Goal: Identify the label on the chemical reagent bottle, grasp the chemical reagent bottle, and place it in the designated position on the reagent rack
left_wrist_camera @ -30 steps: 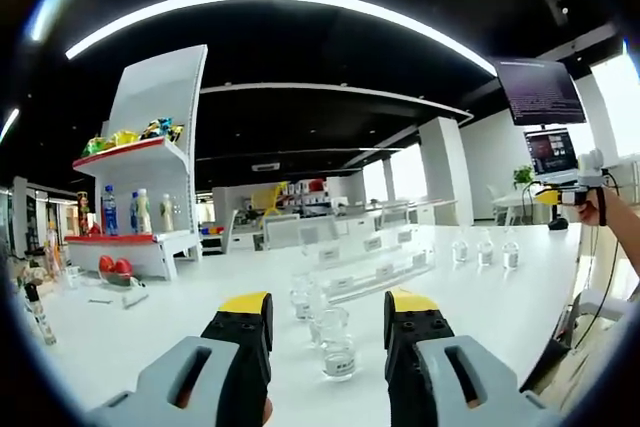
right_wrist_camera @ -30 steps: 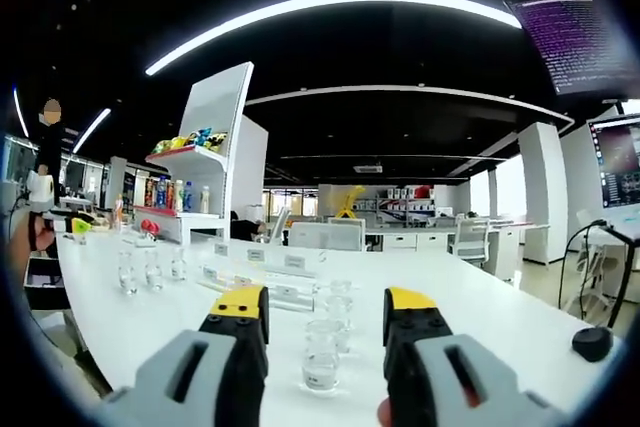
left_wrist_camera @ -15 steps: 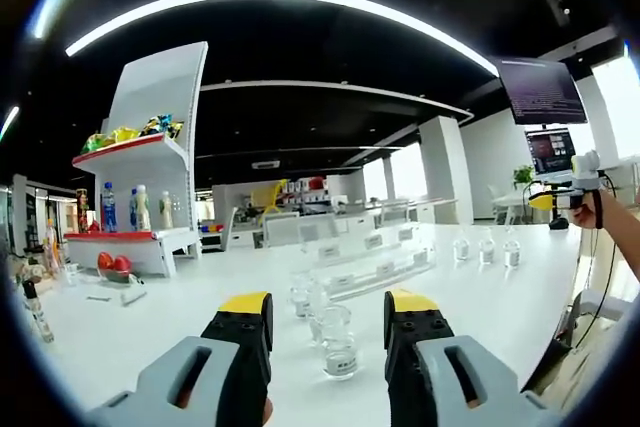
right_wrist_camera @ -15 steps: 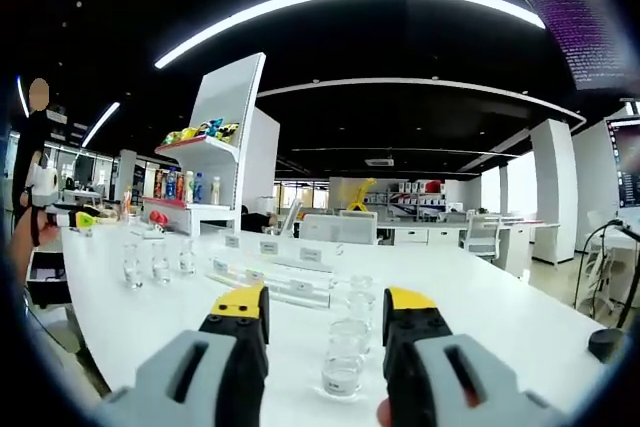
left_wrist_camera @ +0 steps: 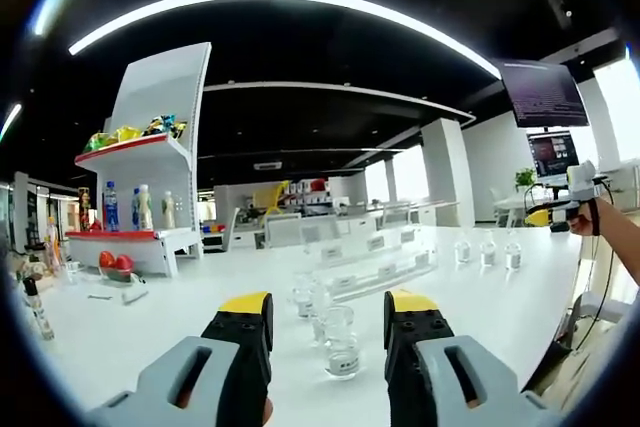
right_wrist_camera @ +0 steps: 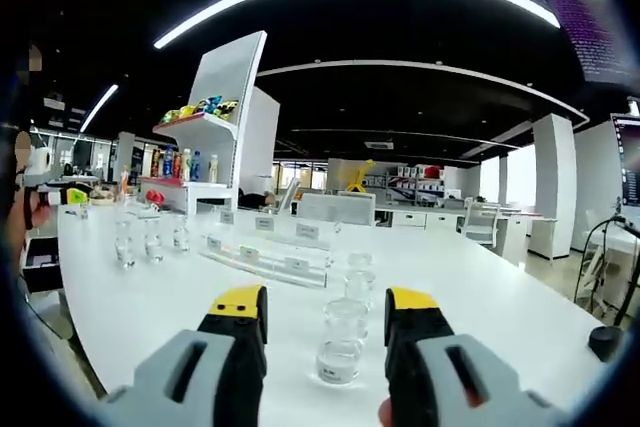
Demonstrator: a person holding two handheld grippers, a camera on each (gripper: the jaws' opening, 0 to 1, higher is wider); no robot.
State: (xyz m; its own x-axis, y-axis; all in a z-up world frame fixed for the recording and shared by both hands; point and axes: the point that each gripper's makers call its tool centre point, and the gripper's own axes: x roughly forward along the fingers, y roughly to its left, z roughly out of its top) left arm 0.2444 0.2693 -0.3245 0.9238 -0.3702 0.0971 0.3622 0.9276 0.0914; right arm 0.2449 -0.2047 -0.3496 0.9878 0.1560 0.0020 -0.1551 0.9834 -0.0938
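My right gripper (right_wrist_camera: 325, 315) fingers gape empty; the nearest reagent bottle (right_wrist_camera: 340, 342) sits between them, so I'd advance level.

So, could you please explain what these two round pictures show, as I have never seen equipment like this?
There is no robot here: a person holds a two-jaw grasping tool in each hand, and a fisheye camera rides on each one. The left gripper view looks out along the left tool, whose grey jaws with yellow tips rise from the bottom; the right gripper view does the same for the right tool. Both tools are open and hold nothing.

Both views face a long white table. On it stand small clear glass reagent bottles, some in a line ahead of each tool and three more set apart. Beyond them lies a clear plastic reagent rack with small white labels. The labels are too small to read. The other tool also appears at the edge of each view, held in a hand.
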